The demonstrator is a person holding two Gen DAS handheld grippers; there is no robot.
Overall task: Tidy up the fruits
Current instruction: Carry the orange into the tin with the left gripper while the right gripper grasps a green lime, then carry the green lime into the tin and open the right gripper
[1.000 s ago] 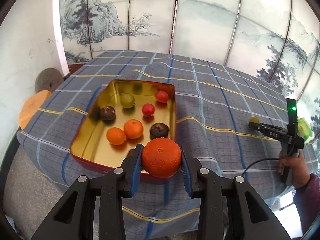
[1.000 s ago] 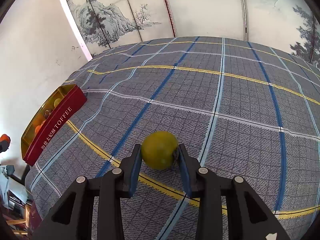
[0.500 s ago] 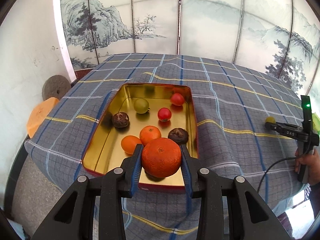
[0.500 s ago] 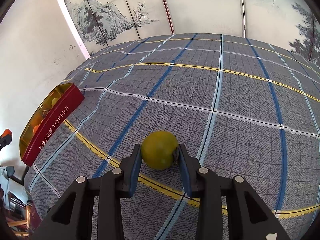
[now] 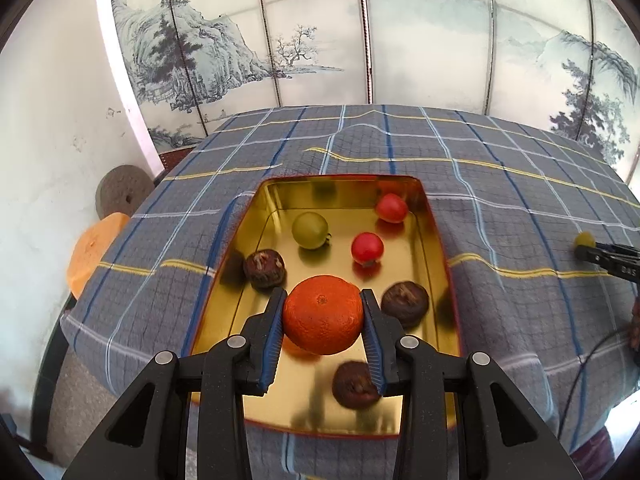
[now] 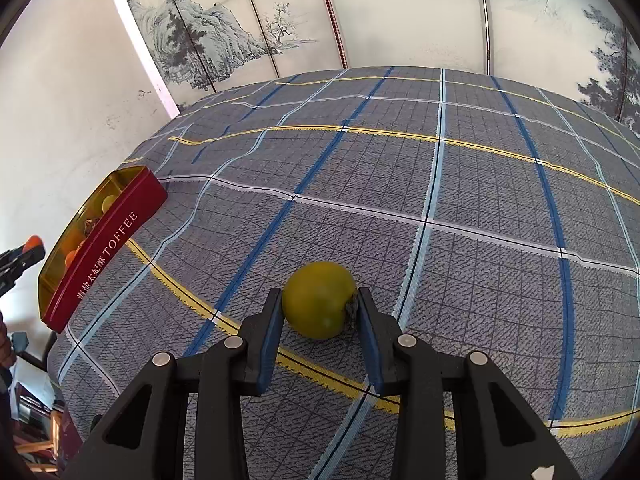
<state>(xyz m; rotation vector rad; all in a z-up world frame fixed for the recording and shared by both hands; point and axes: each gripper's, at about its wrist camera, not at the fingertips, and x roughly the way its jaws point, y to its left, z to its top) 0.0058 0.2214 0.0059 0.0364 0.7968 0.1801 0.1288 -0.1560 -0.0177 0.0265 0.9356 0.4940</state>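
Observation:
My left gripper (image 5: 323, 316) is shut on a large orange (image 5: 323, 314) and holds it above the near half of the gold tin (image 5: 244, 216). In the tin lie a green fruit (image 5: 309, 230), two red fruits (image 5: 367, 247), and three dark brown fruits (image 5: 264, 269); smaller oranges are hidden behind the held one. My right gripper (image 6: 320, 312) is shut on a green fruit (image 6: 319, 305) low over the checked cloth. That gripper and its fruit (image 5: 584, 240) also show at the right edge of the left wrist view.
The tin's red side reads TOFFEE in the right wrist view (image 6: 104, 248), far left, with the left gripper's orange (image 6: 34, 242) beside it. The checked cloth (image 6: 440, 200) covers the table. An orange stool (image 5: 94, 248) and a round stone (image 5: 122, 190) stand left of the table.
My left gripper has carried the orange forward from before the tin's near edge to over its inside. My right gripper with the green fruit has barely moved.

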